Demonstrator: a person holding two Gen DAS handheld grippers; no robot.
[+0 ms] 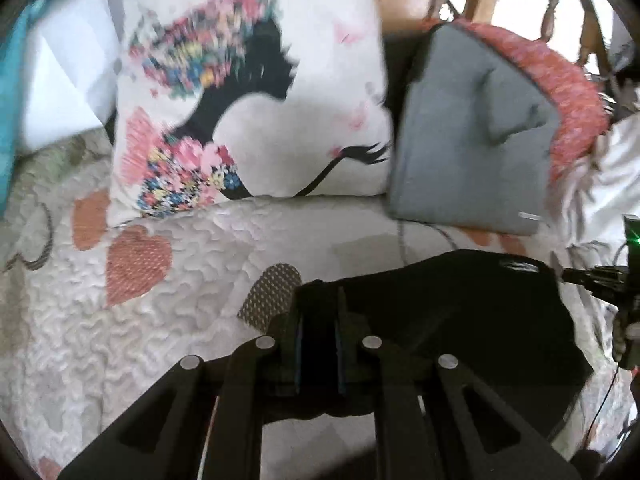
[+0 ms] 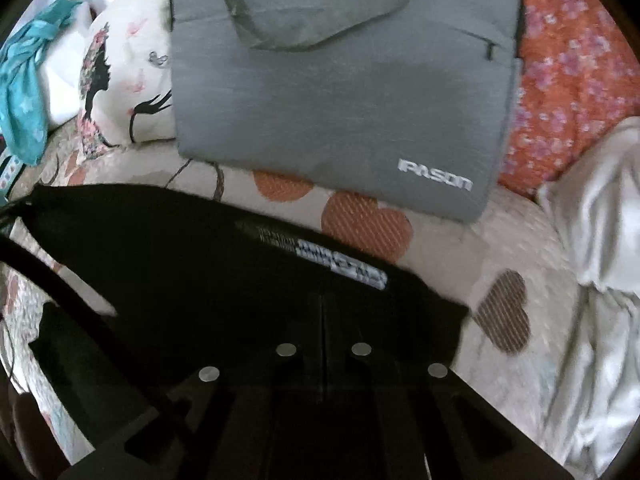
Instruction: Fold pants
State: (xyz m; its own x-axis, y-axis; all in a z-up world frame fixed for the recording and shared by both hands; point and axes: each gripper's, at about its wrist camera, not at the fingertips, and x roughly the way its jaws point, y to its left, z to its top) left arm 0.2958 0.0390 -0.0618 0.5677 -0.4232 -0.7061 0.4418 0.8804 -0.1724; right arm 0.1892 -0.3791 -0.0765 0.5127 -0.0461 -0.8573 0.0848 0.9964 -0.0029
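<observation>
Both grippers are pinching the black pants (image 2: 192,264); left gripper (image 1: 319,320) is clamping one edge, right gripper (image 2: 322,320) another, beside a white label (image 2: 344,268). Pants are lying on the quilted bedspread (image 1: 120,320), below a grey laptop bag (image 2: 340,100).

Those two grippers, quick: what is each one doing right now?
Left gripper: jaws closed on the black pants.
Right gripper: jaws closed on the same black pants.

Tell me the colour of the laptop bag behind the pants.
Grey laptop bag, clearest in the right wrist view.
</observation>
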